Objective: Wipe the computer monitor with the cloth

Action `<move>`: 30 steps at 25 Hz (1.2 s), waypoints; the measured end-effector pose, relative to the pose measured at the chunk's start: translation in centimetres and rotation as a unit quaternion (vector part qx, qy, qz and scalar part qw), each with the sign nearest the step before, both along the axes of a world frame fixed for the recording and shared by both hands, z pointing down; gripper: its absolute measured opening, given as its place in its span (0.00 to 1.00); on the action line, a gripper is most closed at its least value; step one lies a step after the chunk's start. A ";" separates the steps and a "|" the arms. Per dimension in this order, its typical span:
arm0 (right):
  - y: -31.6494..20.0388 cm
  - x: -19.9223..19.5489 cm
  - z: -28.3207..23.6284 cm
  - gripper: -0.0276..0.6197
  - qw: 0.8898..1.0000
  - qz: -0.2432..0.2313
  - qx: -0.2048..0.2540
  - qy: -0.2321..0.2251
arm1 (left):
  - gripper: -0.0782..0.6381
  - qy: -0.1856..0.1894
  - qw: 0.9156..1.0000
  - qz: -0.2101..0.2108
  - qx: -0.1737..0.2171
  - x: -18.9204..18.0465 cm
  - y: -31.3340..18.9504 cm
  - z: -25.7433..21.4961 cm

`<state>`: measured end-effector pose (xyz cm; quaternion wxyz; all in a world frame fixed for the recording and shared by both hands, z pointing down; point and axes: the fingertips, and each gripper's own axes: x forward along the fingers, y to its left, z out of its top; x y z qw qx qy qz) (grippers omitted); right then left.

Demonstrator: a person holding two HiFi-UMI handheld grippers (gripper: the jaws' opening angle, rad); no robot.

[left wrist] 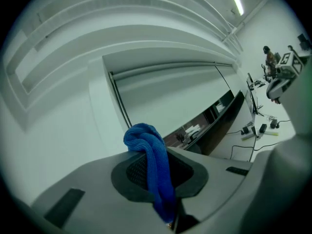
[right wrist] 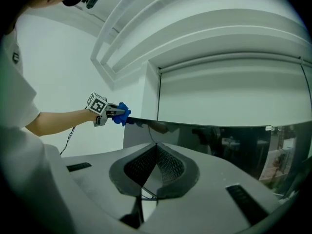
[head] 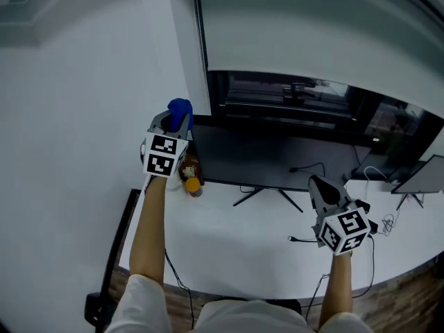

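The left tongs (head: pixel 173 125) are clenched on the blue cloth (left wrist: pixel 146 141), which bunches up out of the top of the grip and hangs down between the jaws. The right tongs (head: pixel 320 189) are pressed together with nothing in them, held low in front of the monitor (head: pixel 291 134), towards its right part, above the bench (head: pixel 236 234).

The cloth sits at the monitor's upper left corner. In the right gripper view it (right wrist: pixel 121 114) looks to be at the very edge of the dark screen (right wrist: pixel 219 147), though I cannot tell whether it actually touches the glass. From there the screen's long axis runs away to the right, towards the right tongs, so nearly the whole surface lies to the right of and below the cloth. The left hand is the one at the corner, so the wipe probably starts here as a rightward stroke along the top edge.
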<state>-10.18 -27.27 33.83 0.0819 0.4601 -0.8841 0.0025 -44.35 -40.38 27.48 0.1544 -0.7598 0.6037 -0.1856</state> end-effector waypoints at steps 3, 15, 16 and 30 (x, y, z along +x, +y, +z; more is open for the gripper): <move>0.2 1.0 0.3 0.06 1.000 0.007 -0.008 -0.006 | 0.20 -0.008 1.000 0.013 -0.018 1.1 -1.6 0.4; 0.3 11.1 0.7 0.05 0.999 0.052 -0.006 0.008 | 0.20 0.006 0.997 0.059 -0.055 13.9 -3.2 0.9; 0.3 12.1 0.6 0.05 0.998 0.055 -0.005 0.006 | 0.20 0.007 0.996 0.065 -0.054 15.4 -3.2 0.9; 0.7 26.2 1.9 0.04 0.995 0.090 -0.015 -0.036 | 0.20 0.013 0.990 0.129 -0.051 36.5 -3.3 0.8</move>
